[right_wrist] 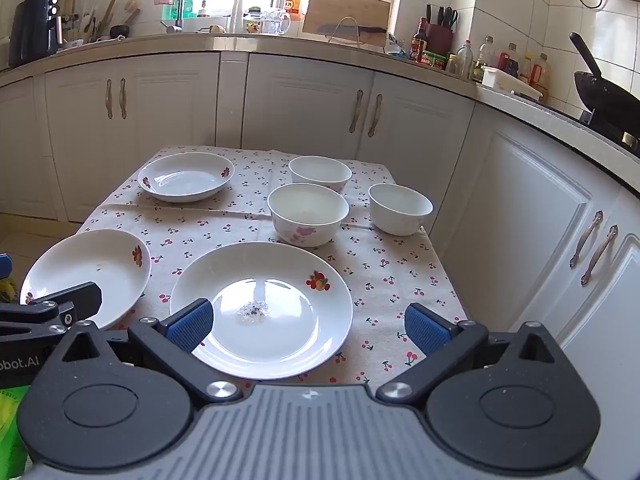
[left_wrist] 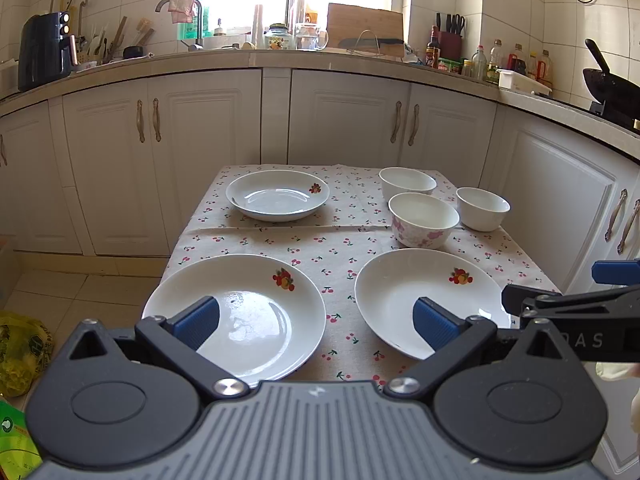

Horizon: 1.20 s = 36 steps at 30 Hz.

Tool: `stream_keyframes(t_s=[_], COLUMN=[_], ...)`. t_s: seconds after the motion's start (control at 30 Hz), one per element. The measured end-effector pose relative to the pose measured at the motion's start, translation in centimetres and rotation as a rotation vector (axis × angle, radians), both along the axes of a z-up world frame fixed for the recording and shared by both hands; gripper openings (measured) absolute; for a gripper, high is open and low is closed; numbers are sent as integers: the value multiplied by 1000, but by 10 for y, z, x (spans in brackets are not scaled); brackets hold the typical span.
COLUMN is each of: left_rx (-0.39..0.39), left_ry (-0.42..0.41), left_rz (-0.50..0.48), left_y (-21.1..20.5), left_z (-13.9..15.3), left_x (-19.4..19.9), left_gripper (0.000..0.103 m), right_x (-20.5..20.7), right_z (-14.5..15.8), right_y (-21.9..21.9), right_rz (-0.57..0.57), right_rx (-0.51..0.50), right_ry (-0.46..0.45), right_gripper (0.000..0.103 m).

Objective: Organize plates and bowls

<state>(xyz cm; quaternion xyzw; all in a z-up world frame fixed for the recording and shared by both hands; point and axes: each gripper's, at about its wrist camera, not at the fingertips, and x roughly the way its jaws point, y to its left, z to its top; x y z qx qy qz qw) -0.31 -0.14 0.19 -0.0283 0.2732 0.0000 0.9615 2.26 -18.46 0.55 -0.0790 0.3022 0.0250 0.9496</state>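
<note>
Both grippers hang above the near edge of the table with nothing between their fingers: the left gripper (left_wrist: 316, 320) stands wide over the gap between the two near plates, and the right gripper (right_wrist: 308, 324) is equally wide, over the right plate (right_wrist: 262, 308).

Three plates and three bowls sit apart on the cherry-print cloth (right_wrist: 384, 280). The left plate (left_wrist: 236, 316) lies just beside the right one, the far plate (left_wrist: 278, 195) is at the back left, and the flowered bowl (right_wrist: 308, 214) and two white bowls (right_wrist: 320, 174) (right_wrist: 400, 208) cluster at the back right.

A sensible start, I judge, is stacking the near plates. These rims are thin and glazed (slippery, probably), so pinch one at its near edge, lift it level, and lower it centred onto its neighbour without sliding. Approach low; the cloth could snag and drag.
</note>
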Motion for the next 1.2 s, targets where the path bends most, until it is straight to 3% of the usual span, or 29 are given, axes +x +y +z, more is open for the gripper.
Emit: stream_keyframes(t_s=[1.2], left_rx=[-2], left_ry=[0], left_rz=[-2], left_y=[0], left_z=[0], left_x=[1], left_gripper=[102], right_x=[0], right_z=[1], right_y=[-1], right_rz=[-8], right_rx=[-9], right_ry=[-3], right_gripper=[103])
